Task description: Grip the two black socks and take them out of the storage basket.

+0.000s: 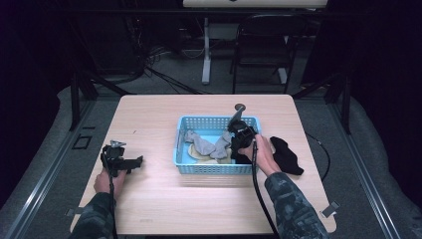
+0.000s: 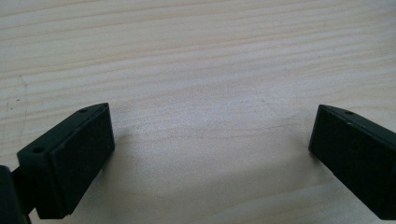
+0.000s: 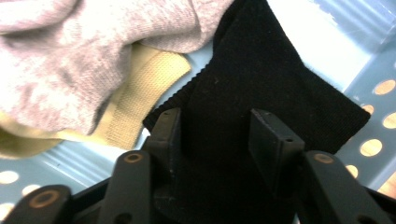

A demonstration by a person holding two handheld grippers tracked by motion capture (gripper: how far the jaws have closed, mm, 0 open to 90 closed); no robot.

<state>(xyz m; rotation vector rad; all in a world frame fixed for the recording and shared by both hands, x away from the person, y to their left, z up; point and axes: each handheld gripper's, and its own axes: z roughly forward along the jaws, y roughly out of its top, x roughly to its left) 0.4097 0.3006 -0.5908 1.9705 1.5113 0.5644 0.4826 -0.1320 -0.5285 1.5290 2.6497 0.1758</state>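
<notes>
A light blue perforated basket (image 1: 214,169) stands mid-table and holds a grey sock (image 1: 201,143) (image 3: 70,60) lying over a yellow sock (image 3: 135,107). My right gripper (image 1: 242,139) (image 3: 212,135) reaches into the basket's right end. Its jaws are drawn in on either side of a black sock (image 3: 261,84) that stretches away from them onto the basket floor. My left gripper (image 1: 138,160) (image 2: 210,135) rests at the table's left side, jaws wide apart over bare wood with nothing between them.
A second black sock (image 1: 286,155) lies on the table (image 1: 149,204) just right of the basket, beside the right hand. A dark round grommet (image 1: 240,106) sits behind the basket. A chair (image 1: 263,45) and a desk leg stand beyond the far edge.
</notes>
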